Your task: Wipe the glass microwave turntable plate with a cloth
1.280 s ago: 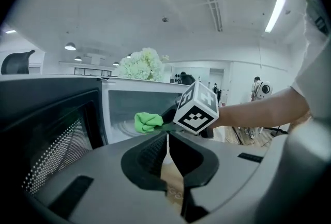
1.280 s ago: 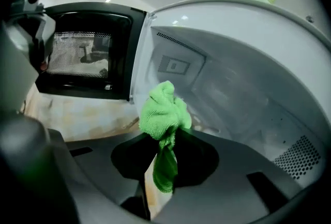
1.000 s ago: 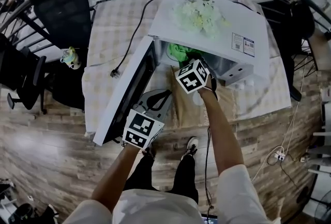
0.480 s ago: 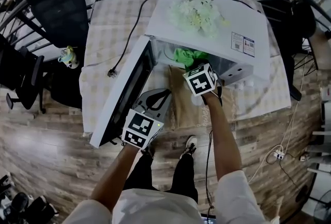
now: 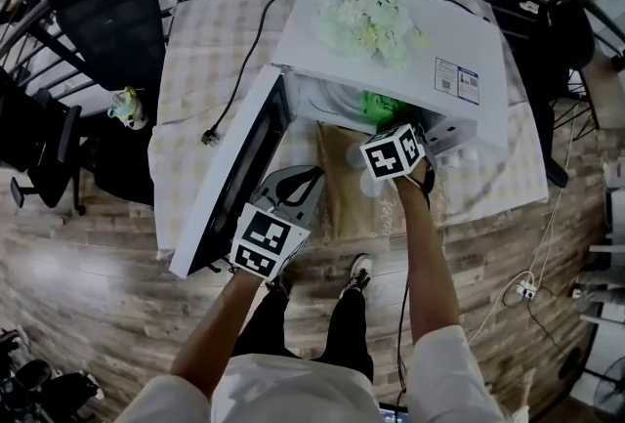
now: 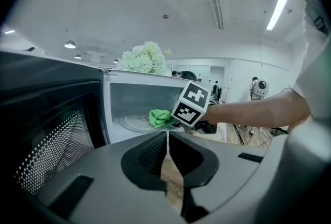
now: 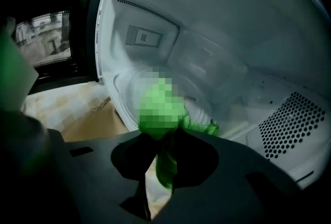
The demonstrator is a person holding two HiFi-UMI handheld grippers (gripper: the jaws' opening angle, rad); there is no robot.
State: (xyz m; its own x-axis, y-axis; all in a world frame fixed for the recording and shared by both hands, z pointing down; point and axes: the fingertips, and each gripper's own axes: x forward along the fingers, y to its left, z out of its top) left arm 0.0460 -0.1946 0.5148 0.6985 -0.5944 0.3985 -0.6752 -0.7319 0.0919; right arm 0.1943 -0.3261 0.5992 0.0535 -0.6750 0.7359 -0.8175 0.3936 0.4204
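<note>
Tabletop's (image 5: 205, 50) front edge holds the open microwave (image 5: 391, 30) — inside, my right gripper (image 7: 166, 140) pinches the green cloth (image 6: 160, 117) on the glass plate (image 6: 130, 123). My left gripper (image 6: 168, 137) is pressed together, empty. Pushing hard could tip the plate.

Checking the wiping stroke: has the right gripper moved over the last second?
Yes. In the head view the right gripper, shut on the green cloth, slid right, toward the microwave's label sticker.

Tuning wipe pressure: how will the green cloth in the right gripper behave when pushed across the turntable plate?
Likely floppy: the green cloth bunches up, and a strip hangs limp between the right gripper's shut jaws. Probably light: one pinch carries it. Pushed across the smooth glass turntable plate, it would likely fold and slide rather than stay flat.
</note>
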